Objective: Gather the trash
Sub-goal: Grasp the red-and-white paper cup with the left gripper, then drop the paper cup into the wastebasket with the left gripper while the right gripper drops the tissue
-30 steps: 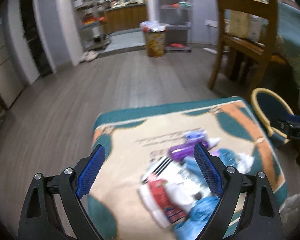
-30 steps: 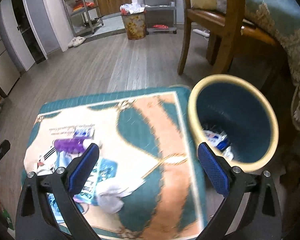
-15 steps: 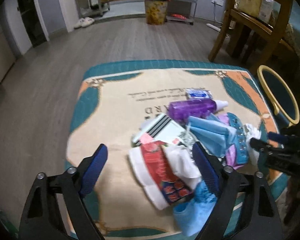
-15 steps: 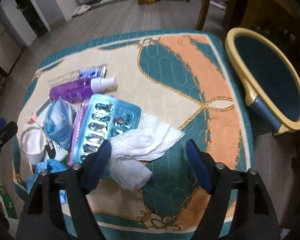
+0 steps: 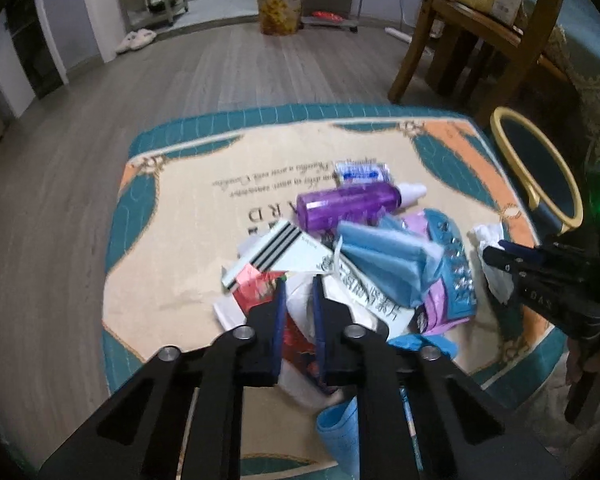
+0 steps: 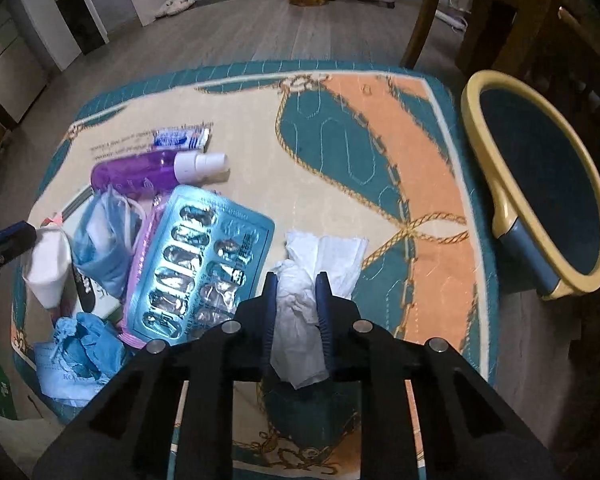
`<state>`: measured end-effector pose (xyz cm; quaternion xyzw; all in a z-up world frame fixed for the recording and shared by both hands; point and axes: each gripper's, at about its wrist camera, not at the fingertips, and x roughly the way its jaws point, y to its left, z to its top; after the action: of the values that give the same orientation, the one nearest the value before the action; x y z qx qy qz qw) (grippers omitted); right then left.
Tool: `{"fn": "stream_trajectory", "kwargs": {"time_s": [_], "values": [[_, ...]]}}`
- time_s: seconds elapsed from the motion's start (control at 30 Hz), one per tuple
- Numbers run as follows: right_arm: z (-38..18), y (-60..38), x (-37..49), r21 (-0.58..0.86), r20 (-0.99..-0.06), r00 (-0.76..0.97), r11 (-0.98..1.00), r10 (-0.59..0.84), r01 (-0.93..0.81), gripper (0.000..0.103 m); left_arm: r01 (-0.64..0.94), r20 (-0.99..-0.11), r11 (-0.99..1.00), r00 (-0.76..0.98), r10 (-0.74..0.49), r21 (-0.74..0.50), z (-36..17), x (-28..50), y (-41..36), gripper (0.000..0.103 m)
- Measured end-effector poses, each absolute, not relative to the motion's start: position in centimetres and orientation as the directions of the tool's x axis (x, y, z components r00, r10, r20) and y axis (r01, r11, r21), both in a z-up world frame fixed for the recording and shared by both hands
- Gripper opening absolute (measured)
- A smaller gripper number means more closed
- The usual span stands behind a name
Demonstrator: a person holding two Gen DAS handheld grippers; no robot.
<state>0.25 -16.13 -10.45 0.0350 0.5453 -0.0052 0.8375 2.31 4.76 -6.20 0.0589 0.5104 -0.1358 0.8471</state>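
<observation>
Dim indoor light, strong fisheye warp.
Edges blur and darken; glare on crinkled silver-blue blister pack (image 6: 204,264) at 9 o'clock.

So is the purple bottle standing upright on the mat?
No, the purple bottle lies on its side on the mat, white cap pointing right, beside the blister pack.
</observation>
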Motion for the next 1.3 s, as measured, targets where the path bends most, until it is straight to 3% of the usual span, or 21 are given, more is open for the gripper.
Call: {"fn": "stream_trajectory", "kwargs": {"time_s": [0.37, 0.53, 0.6, 0.67, 0.7, 0.8, 0.9, 0.97, 1.03, 1.3], "values": [[-7.9, -17.5, -0.1, 0.109, -0.883, 0.465, 0.99, 0.056, 0.087, 0.018, 0.259, -0.838, 0.965, 0.517, -0.175, -0.041, -3.6, 2.3, 5.8, 0.004], [-7.1, -17.6, 0.0, 0.122, -0.871, 0.487, 0.989, 0.069, 0.078, 0.018, 0.217, -0.847, 0.969, 0.489, -0.209, -0.113, -3.6, 2.6, 5.9, 0.004], [-7.3, -17.6, 0.2, 0.114, -0.873, 0.484, 0.991, 0.065, 0.071, 0.018, 0.171, -0.854, 0.98, 0.491, -0.174, -0.102, -3.9, 2.6, 6.1, 0.02], [-7.6, -17.6, 0.3, 0.113, -0.876, 0.478, 0.991, 0.064, 0.074, 0.018, 0.123, -0.858, 0.989, 0.497, -0.134, -0.083, -4.6, 2.5, 6.3, 0.076], [-7.7, -17.6, 0.3, 0.114, -0.877, 0.476, 0.991, 0.065, 0.075, 0.018, 0.107, -0.859, 0.991, 0.497, -0.122, -0.079, -5.0, 2.5, 6.4, 0.077], [-7.8, -17.4, 0.4, 0.115, -0.878, 0.473, 0.991, 0.072, 0.064, 0.018, 0.106, -0.891, 0.99, 0.435, -0.132, -0.095, -6.6, 2.5, 6.1, 0.071], [-7.9, -17.1, 0.5, 0.109, -0.876, 0.477, 0.993, 0.071, 0.052, 0.018, 0.105, -0.916, 0.99, 0.382, -0.126, -0.092, -8.0, 2.7, 5.8, 0.054], [-7.7, -17.1, 0.6, 0.11, -0.874, 0.481, 0.993, 0.071, 0.052, 0.018, 0.113, -0.92, 0.989, 0.369, -0.131, -0.095, -8.4, 2.9, 5.7, 0.033], [-7.2, -17.2, 0.5, 0.116, -0.869, 0.49, 0.992, 0.075, 0.053, 0.018, 0.144, -0.919, 0.986, 0.37, -0.136, -0.089, -8.4, 3.1, 5.3, 0.02], [-1.1, -19.2, 1.2, 0.141, -0.83, 0.547, 0.99, 0.108, 0.018, 0.018, 0.215, -0.86, 0.976, 0.491, -0.139, -0.035, -4.6, 3.2, 3.8, 0.02]]}}
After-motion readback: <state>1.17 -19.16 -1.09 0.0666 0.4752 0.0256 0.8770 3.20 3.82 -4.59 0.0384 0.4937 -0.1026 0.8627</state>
